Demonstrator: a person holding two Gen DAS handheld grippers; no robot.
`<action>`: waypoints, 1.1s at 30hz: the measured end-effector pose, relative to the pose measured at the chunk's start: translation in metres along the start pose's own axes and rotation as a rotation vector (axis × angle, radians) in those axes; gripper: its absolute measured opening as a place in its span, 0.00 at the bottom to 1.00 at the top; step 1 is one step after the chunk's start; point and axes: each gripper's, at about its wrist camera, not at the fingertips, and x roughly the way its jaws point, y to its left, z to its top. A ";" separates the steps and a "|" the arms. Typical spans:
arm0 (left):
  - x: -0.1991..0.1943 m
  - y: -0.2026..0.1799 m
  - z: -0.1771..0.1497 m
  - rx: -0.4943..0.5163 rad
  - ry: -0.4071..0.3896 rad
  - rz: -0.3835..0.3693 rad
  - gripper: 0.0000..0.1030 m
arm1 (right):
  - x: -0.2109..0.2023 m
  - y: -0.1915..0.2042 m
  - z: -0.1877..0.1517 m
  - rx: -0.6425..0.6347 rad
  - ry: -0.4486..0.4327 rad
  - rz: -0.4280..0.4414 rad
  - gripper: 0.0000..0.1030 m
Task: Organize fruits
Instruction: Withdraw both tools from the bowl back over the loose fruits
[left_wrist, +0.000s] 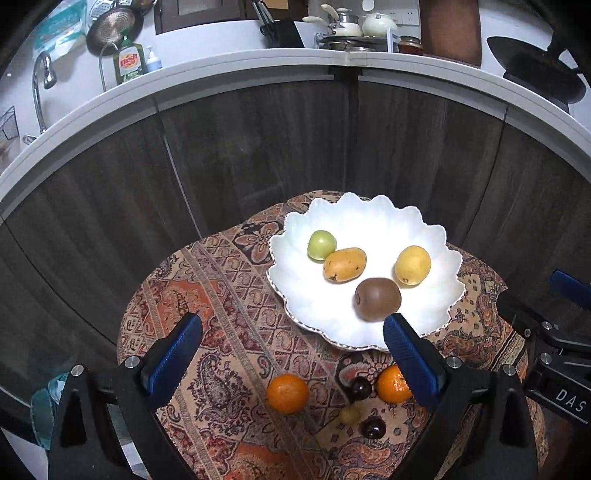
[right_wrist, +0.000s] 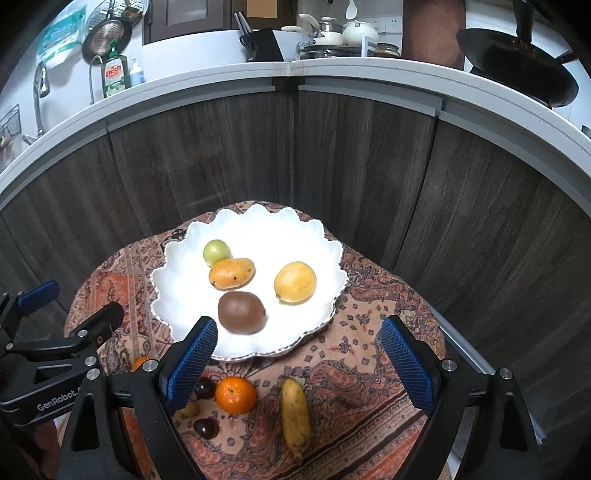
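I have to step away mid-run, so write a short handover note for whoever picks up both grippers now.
Left gripper open, empty. Right gripper open, empty. Both hover over the table's near side.
Done: green fruit, mango, yellow fruit and kiwi lie on the white plate.
Left, on the cloth: two mandarins, two dark fruits, a small yellowish fruit, a long yellow fruit.

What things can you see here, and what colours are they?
plate: 1, white, scalloped, on the patterned cloth
kiwi: 1, brown, on plate
mango: 1, orange-yellow, on plate
round green fruit: 1, on plate
lemon-like fruit: 1, yellow, on plate
tangerines: 2, orange, on cloth
dark cherries: 2, on cloth
small yellowish fruit: 1, on cloth
long yellow fruit: 1, on cloth
left claw: open
right claw: open
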 end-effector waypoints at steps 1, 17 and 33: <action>-0.001 0.000 -0.001 0.000 0.001 0.002 0.97 | -0.001 0.000 -0.001 -0.001 -0.001 -0.001 0.88; 0.004 0.000 -0.028 0.007 0.041 0.008 0.97 | 0.004 0.003 -0.025 -0.016 0.030 -0.010 0.88; 0.030 -0.010 -0.079 0.011 0.140 0.002 0.96 | 0.034 -0.002 -0.067 -0.044 0.101 -0.023 0.84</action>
